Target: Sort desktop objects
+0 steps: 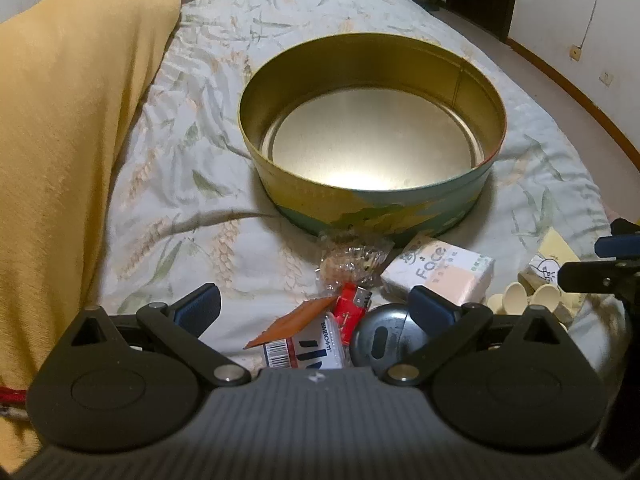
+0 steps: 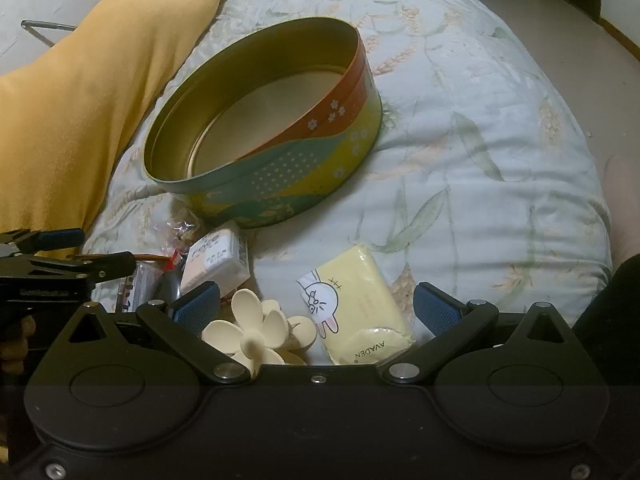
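Both sets of tongs, left gripper [image 1: 316,310] and right gripper [image 2: 316,308], gape released and empty over the clutter at lower frame, flower clip [image 2: 256,340] included, while the round tin [image 1: 372,136] at centre holds nothing: sorting not begun.

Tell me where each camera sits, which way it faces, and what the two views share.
Left wrist: sits on the left gripper, tilted down over the lighter and round tin; its own open fingers show.
Right wrist: sits on the right gripper, tilted down over the flower hair clip and yellow tissue pack; open fingers show.
Shared: tin, Face tissue pack, yellow blanket, each other's gripper.
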A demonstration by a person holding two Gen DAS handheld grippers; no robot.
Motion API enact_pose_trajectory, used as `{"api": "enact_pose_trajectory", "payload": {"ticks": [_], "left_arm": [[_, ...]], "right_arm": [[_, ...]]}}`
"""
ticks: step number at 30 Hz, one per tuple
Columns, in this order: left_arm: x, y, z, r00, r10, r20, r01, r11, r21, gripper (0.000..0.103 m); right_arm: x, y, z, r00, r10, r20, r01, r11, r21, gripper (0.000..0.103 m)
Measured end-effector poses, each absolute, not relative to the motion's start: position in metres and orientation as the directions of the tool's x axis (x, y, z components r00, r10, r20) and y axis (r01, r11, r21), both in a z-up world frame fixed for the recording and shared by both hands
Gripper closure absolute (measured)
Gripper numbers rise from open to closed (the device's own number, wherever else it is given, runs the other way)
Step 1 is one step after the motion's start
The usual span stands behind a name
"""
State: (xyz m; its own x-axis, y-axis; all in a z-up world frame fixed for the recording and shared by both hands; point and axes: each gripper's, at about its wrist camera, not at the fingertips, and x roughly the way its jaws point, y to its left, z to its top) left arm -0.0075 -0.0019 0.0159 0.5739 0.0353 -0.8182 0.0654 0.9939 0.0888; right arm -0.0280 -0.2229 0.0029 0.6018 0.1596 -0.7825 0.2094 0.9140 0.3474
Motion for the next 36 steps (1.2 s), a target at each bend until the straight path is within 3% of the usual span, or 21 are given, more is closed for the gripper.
{"api": "enact_pose_trajectory", "payload": {"ticks": [12, 19, 25, 31, 36], "left_arm": [[-0.027, -0.026, 0.055, 0.576, 0.099, -0.811, 0.076, 0.982, 0.174, 0.0], [-0.032, -0.046, 0.106, 0.597, 0.088, -0.797, 0.088, 0.981, 0.174, 0.0], [-0.008, -0.056, 0.138, 0.488, 0.079, -0.869, 0.138, 0.977, 0.166, 0.0], [0.008, -0.076, 0.175, 0.46, 0.209, -0.863, 0.242, 0.905, 0.349, 0.0], [0.004, -0.075, 0.206, 0.495, 0.242, -0.834, 0.265, 0.873, 0.41, 0.0]], "right_arm": [[-0.039, -0.234, 0.008, 0.629, 0.192, -0.753, 0.208, 0.892, 0.402, 0.0], [-0.056, -0.241, 0.013, 0.645, 0.205, -0.737, 0.196, 0.887, 0.418, 0.0], [-0.068, -0.248, 0.014, 0.621, 0.225, -0.751, 0.166, 0.898, 0.406, 0.0], [-0.078, -0.247, 0.016, 0.589, 0.22, -0.777, 0.132, 0.923, 0.361, 0.0], [-0.091, -0.253, 0.019, 0.583, 0.199, -0.788, 0.115, 0.94, 0.322, 0.0]]}}
